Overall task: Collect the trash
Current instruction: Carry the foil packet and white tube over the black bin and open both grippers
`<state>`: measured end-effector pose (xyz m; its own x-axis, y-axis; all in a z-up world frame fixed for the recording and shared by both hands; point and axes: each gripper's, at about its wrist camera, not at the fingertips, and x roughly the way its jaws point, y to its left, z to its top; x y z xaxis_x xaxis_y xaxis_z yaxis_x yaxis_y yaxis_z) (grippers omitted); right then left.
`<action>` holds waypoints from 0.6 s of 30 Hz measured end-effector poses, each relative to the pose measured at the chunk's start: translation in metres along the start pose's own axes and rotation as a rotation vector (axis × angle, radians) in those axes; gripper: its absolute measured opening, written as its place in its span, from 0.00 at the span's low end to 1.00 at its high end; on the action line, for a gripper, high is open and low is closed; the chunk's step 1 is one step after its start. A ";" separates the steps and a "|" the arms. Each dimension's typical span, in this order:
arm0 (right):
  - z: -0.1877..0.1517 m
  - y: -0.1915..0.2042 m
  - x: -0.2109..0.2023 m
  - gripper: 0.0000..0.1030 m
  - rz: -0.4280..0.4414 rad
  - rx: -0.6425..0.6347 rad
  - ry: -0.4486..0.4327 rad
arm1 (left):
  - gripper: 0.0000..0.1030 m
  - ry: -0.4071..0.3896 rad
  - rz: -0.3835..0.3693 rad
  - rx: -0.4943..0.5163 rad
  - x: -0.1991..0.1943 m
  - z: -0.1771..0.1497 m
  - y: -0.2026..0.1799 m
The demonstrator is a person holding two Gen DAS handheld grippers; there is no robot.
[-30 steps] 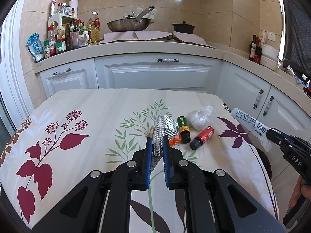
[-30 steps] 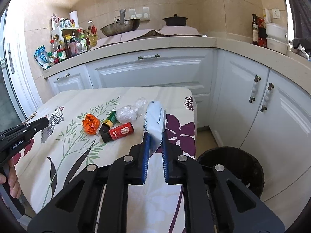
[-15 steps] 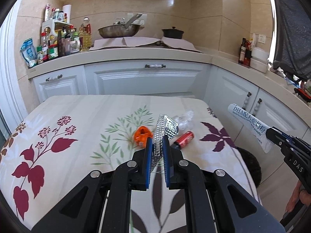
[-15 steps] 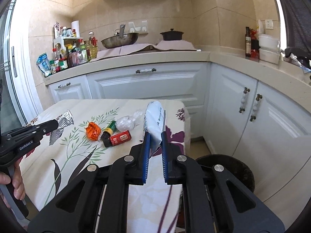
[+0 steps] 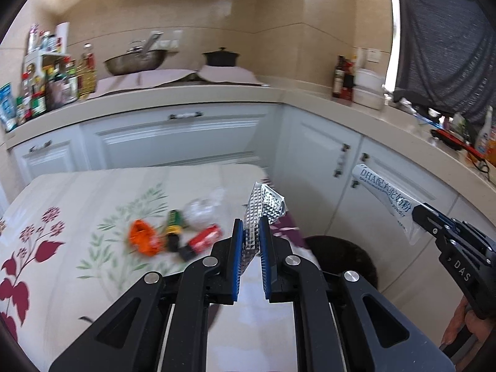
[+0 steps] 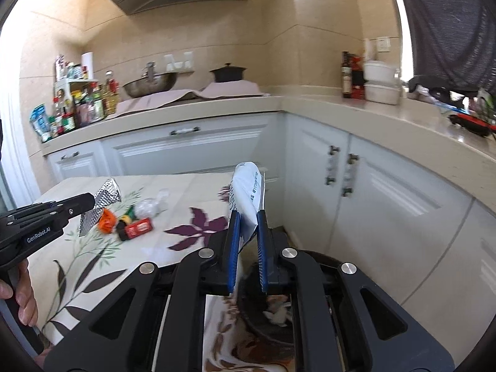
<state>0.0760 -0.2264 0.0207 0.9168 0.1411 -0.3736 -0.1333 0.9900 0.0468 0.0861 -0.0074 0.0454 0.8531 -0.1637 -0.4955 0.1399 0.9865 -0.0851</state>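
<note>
Trash is in two places now: part is held in the grippers and part lies on the table (image 5: 77,192). The left gripper (image 5: 249,241) is clamped on a silver foil wrapper (image 5: 263,204), which stands up between its blue pads, and the right gripper (image 6: 246,235) is clamped on a white sachet (image 6: 248,192) by its lower end. On the flowered cloth remain an orange wrapper (image 5: 143,241), a green bottle (image 5: 173,226), a red bottle (image 5: 204,238) and a clear crumpled film (image 5: 201,207), all close together near the table's right edge. A dark bin (image 5: 344,260) stands on the floor just beside that edge, under the grippers; in the right wrist view it seems to have some scraps inside already, but the gripper covers most of it. I judge that both pieces are being carried to the bin for dropping. The risk is in the release: both pieces are light and flat, so if the jaws open while a gripper is not well over the bin's mouth, the foil or the sachet could land on the floor or on the cloth. The sachet is held only at one end, so it may also swing or stick to a pad. The two grippers are near each other and could collide over the small opening.
</note>
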 end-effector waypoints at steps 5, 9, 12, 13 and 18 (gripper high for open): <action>-0.003 -0.029 -0.003 0.10 -0.056 0.027 -0.011 | 0.11 -0.002 -0.056 0.029 0.012 0.004 -0.033; -0.006 -0.050 -0.004 0.10 -0.094 0.048 -0.016 | 0.11 -0.003 -0.094 0.049 0.025 0.007 -0.060; -0.010 -0.064 -0.002 0.10 -0.117 0.062 -0.013 | 0.11 0.006 -0.116 0.069 0.036 0.007 -0.077; -0.012 -0.068 0.000 0.10 -0.123 0.068 -0.012 | 0.11 0.007 -0.119 0.075 0.039 0.006 -0.082; -0.020 -0.085 0.007 0.10 -0.141 0.094 -0.005 | 0.11 0.034 -0.135 0.090 0.058 0.004 -0.098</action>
<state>0.0862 -0.3098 -0.0049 0.9257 0.0006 -0.3783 0.0322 0.9962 0.0803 0.1240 -0.1137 0.0288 0.8061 -0.2938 -0.5137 0.2982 0.9514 -0.0762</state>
